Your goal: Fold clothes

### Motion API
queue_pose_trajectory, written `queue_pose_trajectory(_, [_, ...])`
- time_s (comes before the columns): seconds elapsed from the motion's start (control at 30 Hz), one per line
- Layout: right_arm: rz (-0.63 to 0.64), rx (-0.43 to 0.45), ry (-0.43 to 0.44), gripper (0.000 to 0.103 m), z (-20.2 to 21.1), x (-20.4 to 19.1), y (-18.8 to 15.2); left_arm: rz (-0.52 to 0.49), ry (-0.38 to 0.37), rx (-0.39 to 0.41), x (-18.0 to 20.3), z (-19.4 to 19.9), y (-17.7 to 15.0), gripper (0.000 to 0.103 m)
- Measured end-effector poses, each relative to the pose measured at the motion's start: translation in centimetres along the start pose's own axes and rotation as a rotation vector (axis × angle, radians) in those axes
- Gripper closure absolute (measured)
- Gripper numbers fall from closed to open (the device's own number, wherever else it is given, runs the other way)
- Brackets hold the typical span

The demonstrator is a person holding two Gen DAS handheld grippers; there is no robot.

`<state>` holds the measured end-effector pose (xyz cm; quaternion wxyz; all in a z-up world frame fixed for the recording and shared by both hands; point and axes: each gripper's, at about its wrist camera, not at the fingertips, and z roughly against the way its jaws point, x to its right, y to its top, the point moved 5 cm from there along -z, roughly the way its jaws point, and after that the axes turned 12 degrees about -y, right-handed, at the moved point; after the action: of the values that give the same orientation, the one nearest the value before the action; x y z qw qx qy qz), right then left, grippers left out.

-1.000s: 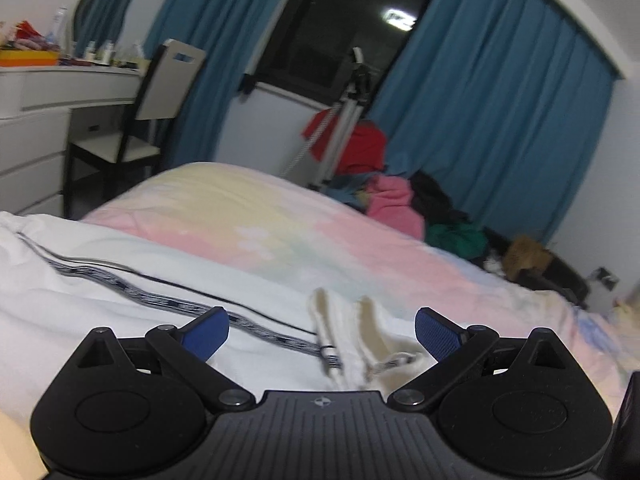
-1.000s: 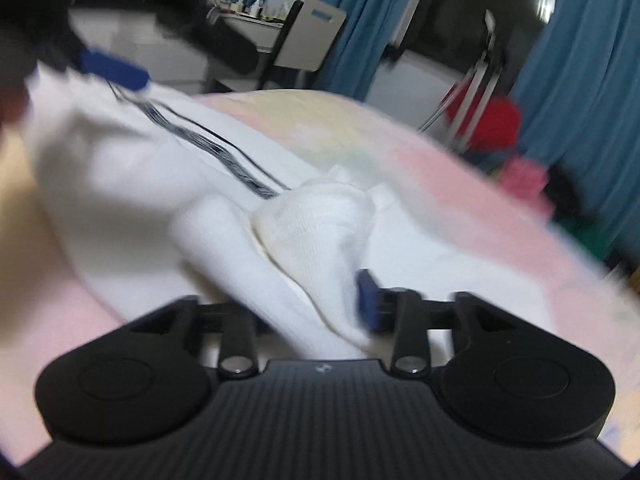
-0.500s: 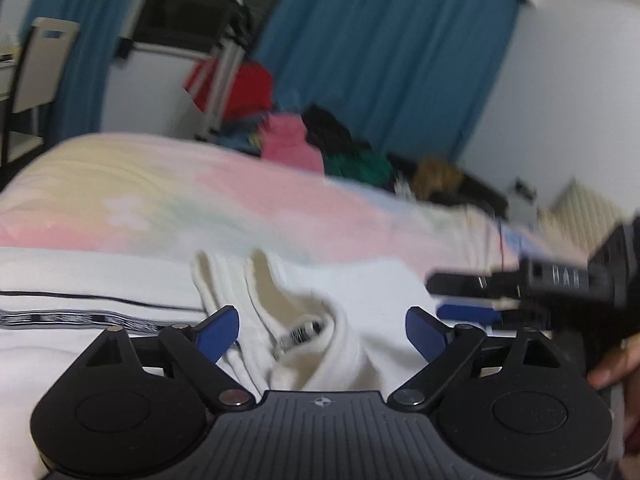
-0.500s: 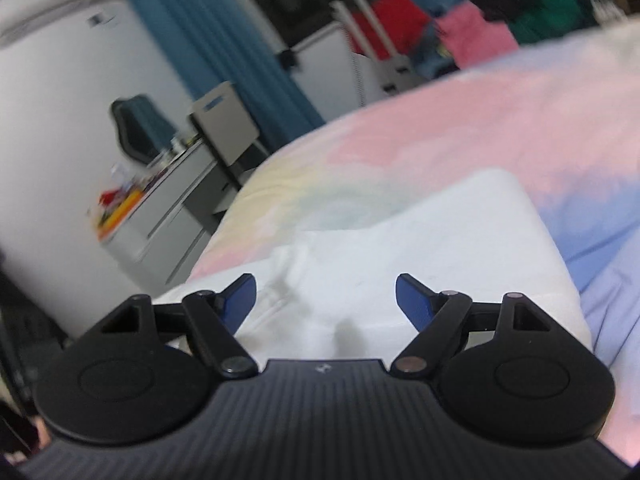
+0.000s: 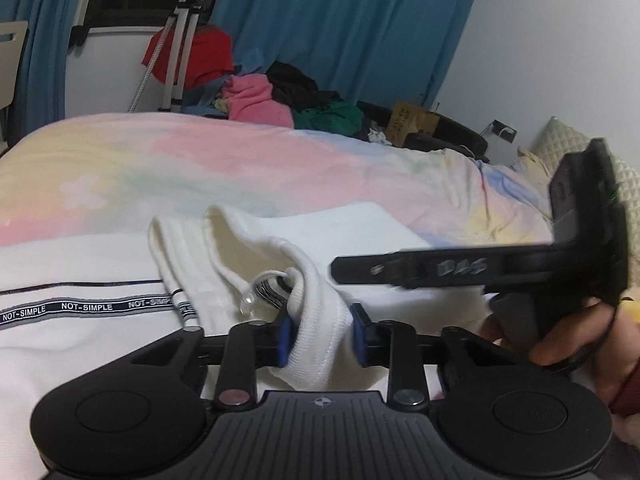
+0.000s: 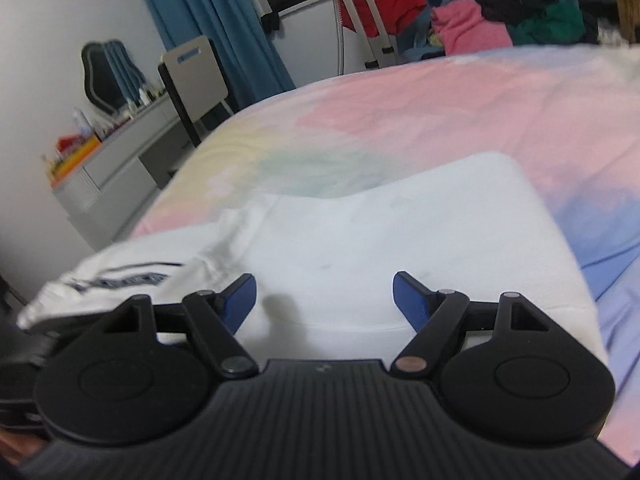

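Note:
A white garment (image 5: 96, 344) with a black "NOT-SIMPLE" tape stripe lies on the pastel bed sheet (image 5: 248, 160). Its ribbed collar (image 5: 316, 320) bunches up in the left wrist view, and my left gripper (image 5: 322, 338) is shut on that collar. In the right wrist view the same garment (image 6: 400, 248) lies flat and smooth. My right gripper (image 6: 325, 298) hovers open and empty just above it. The right gripper also shows in the left wrist view (image 5: 500, 268), held in a hand to the right of the collar.
A pile of pink, red, black and green clothes (image 5: 264, 96) sits past the bed's far edge by blue curtains (image 5: 340, 28). A tripod (image 5: 176, 40) stands there. A chair (image 6: 196, 76) and a grey desk (image 6: 116, 152) stand left of the bed. A cream pillow (image 5: 560, 148) lies far right.
My left gripper swung right and closed on the collar. My right gripper let go of the white fabric, opened and moved over the flat part of the garment.

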<state>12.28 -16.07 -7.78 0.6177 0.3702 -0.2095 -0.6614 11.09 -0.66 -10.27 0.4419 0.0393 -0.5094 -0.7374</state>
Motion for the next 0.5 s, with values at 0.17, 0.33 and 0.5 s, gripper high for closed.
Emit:
queue_pose_trajectory(0.17, [0.054, 0.068, -0.035, 0.026, 0.8, -0.2, 0.2, 0.262, -0.116, 0.047, 0.2, 2.4, 0.1, 0.078])
queue_pose_trajectory(0.33, [0.105, 0.077, -0.071, 0.026, 0.6, -0.2, -0.5, 0.422, -0.031, -0.003, -2.7, 1.7, -2.9, 0.078])
queue_pose_trajectory(0.5, [0.181, 0.041, -0.109, 0.026, -0.9, -0.3, -2.0, 0.413, -0.006, -0.011, -3.8, 0.7, -3.5, 0.078])
